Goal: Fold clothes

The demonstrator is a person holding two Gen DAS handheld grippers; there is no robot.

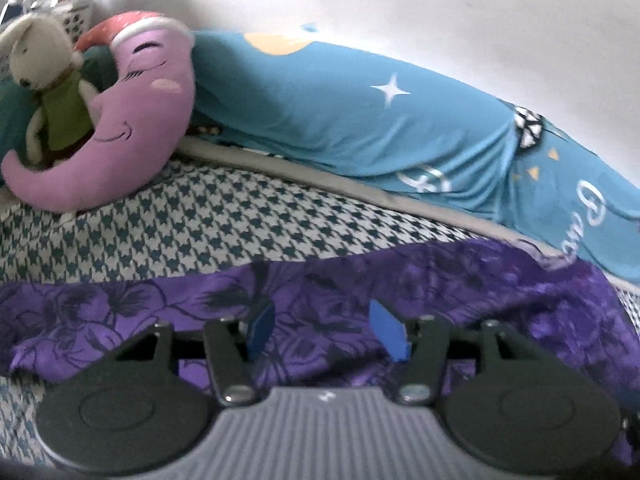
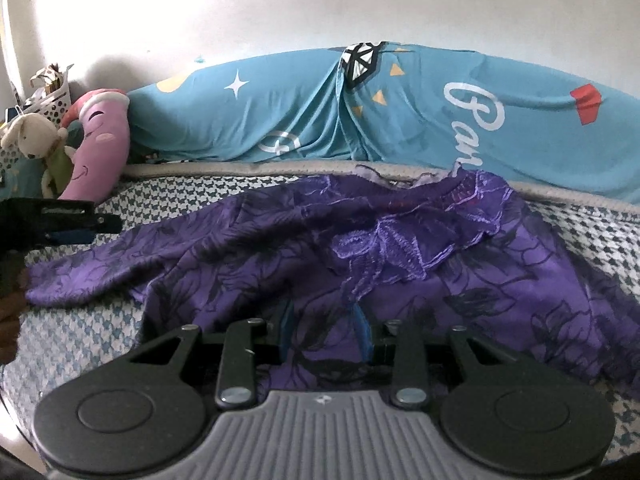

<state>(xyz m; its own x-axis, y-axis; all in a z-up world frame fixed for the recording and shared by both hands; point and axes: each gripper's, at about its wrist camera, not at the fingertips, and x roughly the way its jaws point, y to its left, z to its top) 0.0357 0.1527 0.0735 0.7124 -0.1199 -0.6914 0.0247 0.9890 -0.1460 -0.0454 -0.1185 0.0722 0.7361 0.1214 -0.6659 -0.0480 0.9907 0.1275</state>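
Your purple garment (image 2: 280,240) lies crumpled lengthwise across the bed (image 2: 200,196); your right gripper (image 2: 322,332) pinches its near edge, your left gripper (image 1: 322,330) hovers parted, empty, over its left end.

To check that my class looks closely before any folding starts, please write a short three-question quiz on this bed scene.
1. True or false: the left gripper is shut on the garment.
2. What does the rabbit toy lie against? A. the moon pillow B. a chair C. a box
3. Fill the gap: the cover along the wall is mostly ___ in colour.

Key: 1 false, its jaws stand open above the cloth; 2 A; 3 blue.
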